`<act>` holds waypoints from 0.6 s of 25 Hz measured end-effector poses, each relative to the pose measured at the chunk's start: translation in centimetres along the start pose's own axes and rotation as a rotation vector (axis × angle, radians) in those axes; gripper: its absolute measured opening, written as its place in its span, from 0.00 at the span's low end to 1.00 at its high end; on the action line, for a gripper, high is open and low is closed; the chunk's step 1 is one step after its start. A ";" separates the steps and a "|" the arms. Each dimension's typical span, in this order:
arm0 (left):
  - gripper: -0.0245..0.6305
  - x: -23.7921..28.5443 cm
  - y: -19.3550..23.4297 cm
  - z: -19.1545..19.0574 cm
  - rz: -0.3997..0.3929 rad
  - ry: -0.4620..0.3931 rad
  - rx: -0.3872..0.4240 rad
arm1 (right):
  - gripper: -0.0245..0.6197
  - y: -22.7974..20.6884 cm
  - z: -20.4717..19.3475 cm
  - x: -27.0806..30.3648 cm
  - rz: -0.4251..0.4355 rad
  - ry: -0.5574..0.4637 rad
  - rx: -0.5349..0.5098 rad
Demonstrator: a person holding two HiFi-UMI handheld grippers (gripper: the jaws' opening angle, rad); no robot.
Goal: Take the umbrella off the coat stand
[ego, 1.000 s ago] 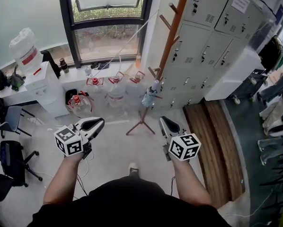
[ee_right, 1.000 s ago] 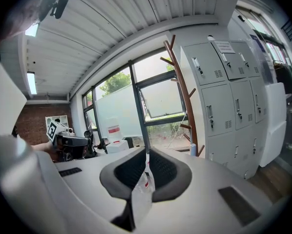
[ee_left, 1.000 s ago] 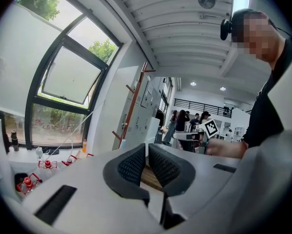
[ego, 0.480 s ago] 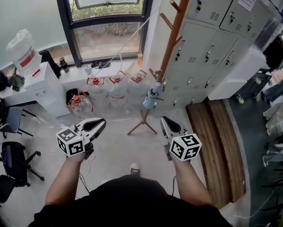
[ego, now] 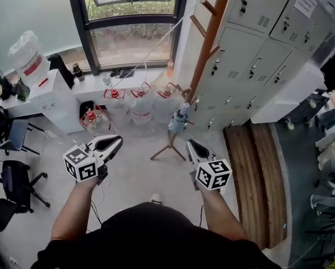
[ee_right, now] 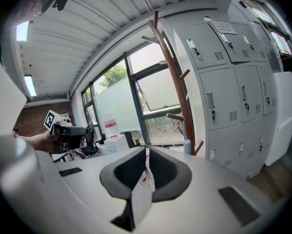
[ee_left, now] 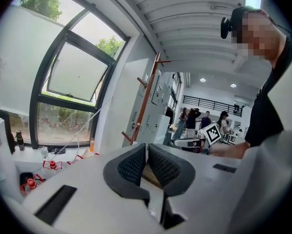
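"Where is the umbrella?"

"Around twelve o'clock in the head view. It is folded and pale blue, and it hangs from a low peg of the coat stand."

"And the stand?"

"Reddish-brown wood, upright on splayed feet, with pegs jutting along its pole."

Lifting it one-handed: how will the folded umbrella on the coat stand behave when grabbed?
The umbrella is short and folded, so probably light. It hangs free from the coat stand, so it may swing when touched.

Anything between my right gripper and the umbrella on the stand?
Nothing. In the head view only floor shows between the right gripper and the umbrella hanging low on the coat stand. The right gripper view also shows it unobstructed.
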State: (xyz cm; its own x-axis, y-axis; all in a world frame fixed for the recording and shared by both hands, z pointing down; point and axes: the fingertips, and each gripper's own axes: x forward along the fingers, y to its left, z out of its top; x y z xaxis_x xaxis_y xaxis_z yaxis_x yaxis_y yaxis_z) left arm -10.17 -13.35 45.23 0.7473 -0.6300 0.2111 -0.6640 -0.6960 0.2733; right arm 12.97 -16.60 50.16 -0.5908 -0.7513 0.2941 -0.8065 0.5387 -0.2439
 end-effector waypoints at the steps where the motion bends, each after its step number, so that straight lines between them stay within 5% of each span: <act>1: 0.09 0.2 0.3 0.1 0.011 -0.002 -0.002 | 0.09 -0.5 0.0 0.5 0.007 0.005 -0.002; 15: 0.09 1.9 2.3 1.3 0.033 -0.052 -0.016 | 0.09 -1.8 0.5 4.8 0.063 0.042 -0.040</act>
State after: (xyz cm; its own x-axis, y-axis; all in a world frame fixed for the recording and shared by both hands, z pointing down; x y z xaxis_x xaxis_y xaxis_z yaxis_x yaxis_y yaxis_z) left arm -10.29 -16.57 45.07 0.7226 -0.6696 0.1717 -0.6873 -0.6694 0.2821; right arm 11.63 -21.33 51.57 -0.6399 -0.6995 0.3181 -0.7677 0.5996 -0.2261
